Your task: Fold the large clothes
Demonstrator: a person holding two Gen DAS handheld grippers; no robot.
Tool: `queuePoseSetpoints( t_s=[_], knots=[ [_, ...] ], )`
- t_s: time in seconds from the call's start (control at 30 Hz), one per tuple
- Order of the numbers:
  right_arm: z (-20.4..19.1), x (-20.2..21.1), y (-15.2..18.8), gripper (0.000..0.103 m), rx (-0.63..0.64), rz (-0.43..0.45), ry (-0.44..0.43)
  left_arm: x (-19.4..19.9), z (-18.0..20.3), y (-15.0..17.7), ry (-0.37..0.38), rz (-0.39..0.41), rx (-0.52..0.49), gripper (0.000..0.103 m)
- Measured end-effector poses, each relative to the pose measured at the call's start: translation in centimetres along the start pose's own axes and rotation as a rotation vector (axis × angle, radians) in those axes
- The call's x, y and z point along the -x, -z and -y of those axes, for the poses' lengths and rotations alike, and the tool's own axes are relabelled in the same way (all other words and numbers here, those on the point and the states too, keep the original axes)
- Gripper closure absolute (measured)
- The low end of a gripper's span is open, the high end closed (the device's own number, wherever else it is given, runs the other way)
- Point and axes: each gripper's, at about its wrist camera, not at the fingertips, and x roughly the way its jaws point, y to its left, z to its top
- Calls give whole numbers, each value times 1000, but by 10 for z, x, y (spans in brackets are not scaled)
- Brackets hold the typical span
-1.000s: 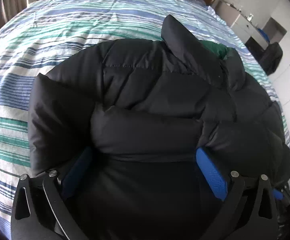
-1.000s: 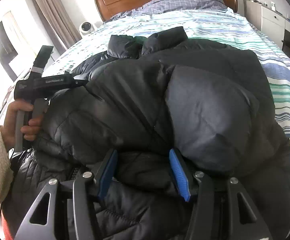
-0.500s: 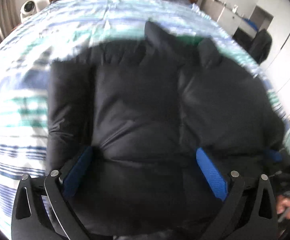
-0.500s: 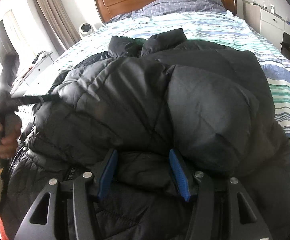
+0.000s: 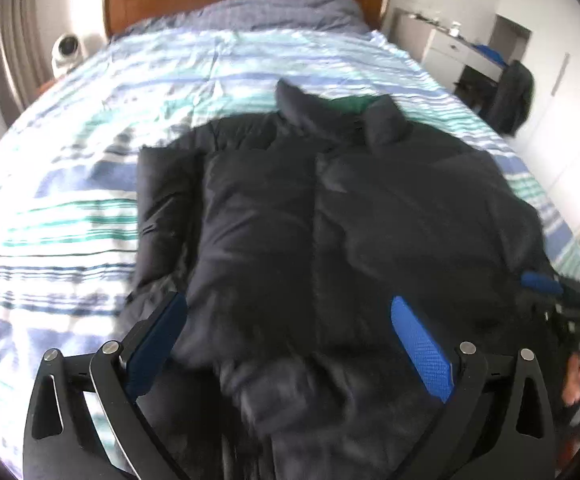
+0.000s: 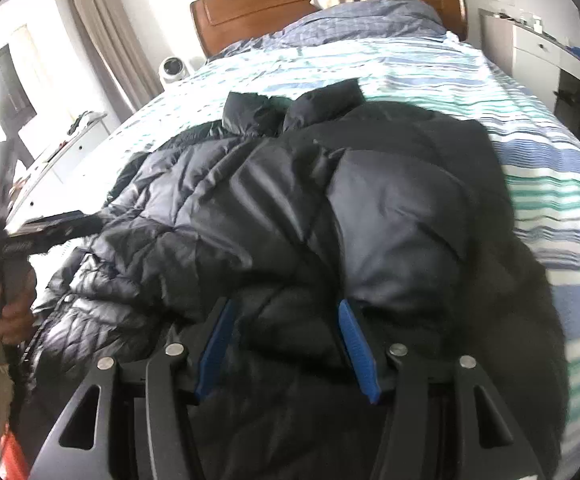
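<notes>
while the black puffer jacket (image 5: 329,216) lies along the middle of the striped bed (image 5: 70,208), collar toward the headboard, it looks folded in at both sides, so the next step is probably to fold the hem end up toward the collar. the left gripper (image 5: 286,344) stands wide open above the hem and holds nothing. the right gripper (image 6: 286,344) is opening, with a bulge of padding between its blue pads. the quilted, shiny cloth is thick and springy, and may unfold again.
</notes>
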Motion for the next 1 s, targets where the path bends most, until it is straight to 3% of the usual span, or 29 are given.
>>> queuePoseSetpoints(
  t_s=[0.07, 0.13, 0.37, 0.5, 0.63, 0.8, 1.0],
  knots=[
    [-4, 20, 7, 32, 22, 6, 8, 27, 9, 15, 6, 22, -33, 1],
    [-9, 34, 14, 28, 56, 10, 25, 45, 20, 27, 16, 32, -62, 1],
    [-29, 87, 61, 28, 177, 34, 65, 85, 65, 86, 39, 27, -141, 1],
    [-35, 96, 89, 28, 204, 36, 92, 79, 86, 115, 45, -14, -168, 1],
    [-27, 83, 115, 28, 151, -31, 98, 57, 91, 140, 33, -70, -128, 1],
    [-20, 82, 129, 28, 79, -32, 75, 52, 84, 146, 41, -70, -59, 1],
    [-21, 80, 130, 28, 76, -28, 80, 52, 82, 147, 40, -72, -51, 1]
  ],
)
